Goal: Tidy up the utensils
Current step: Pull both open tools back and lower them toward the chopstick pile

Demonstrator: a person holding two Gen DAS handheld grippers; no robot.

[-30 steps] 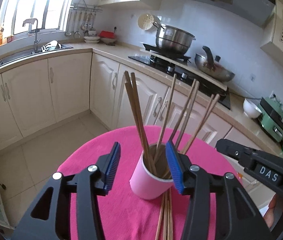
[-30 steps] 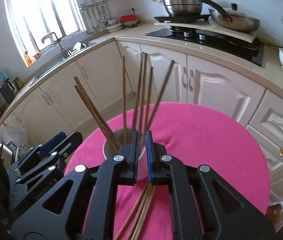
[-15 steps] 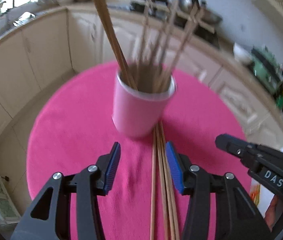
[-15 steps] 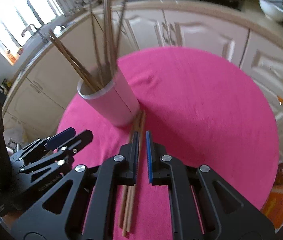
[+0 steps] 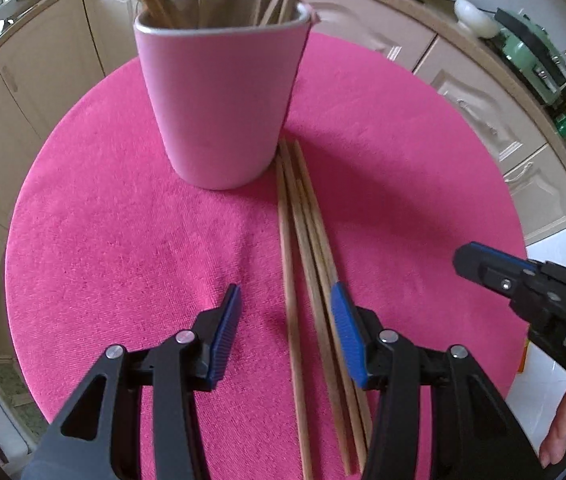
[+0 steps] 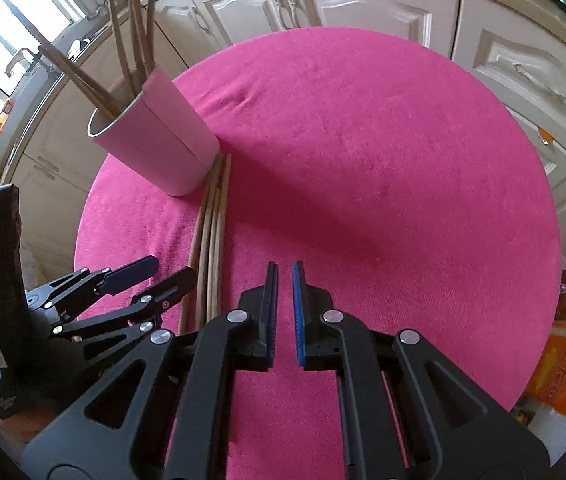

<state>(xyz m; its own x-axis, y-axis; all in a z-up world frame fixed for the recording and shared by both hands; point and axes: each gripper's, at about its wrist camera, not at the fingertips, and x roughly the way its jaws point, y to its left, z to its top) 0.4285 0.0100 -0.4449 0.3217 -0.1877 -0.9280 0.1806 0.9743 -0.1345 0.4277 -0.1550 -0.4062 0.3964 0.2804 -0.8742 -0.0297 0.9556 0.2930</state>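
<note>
While several chopsticks stand in the pink cup [image 5: 219, 92] ahead of the left gripper [image 5: 285, 332], four loose chopsticks [image 5: 303, 248] lie on the pink cloth [image 5: 123, 240] between its parted, empty jaws. Beside them, the right gripper [image 6: 283, 308] is nearly shut, empty. Their near ends run out of view.

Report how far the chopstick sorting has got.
Done: several chopsticks stand in the pink cup. In hand: nothing; the left gripper is open over the loose chopsticks on the pink cloth, and the right gripper is shut and empty. Left: those loose chopsticks need picking up and placing in the cup.
</note>
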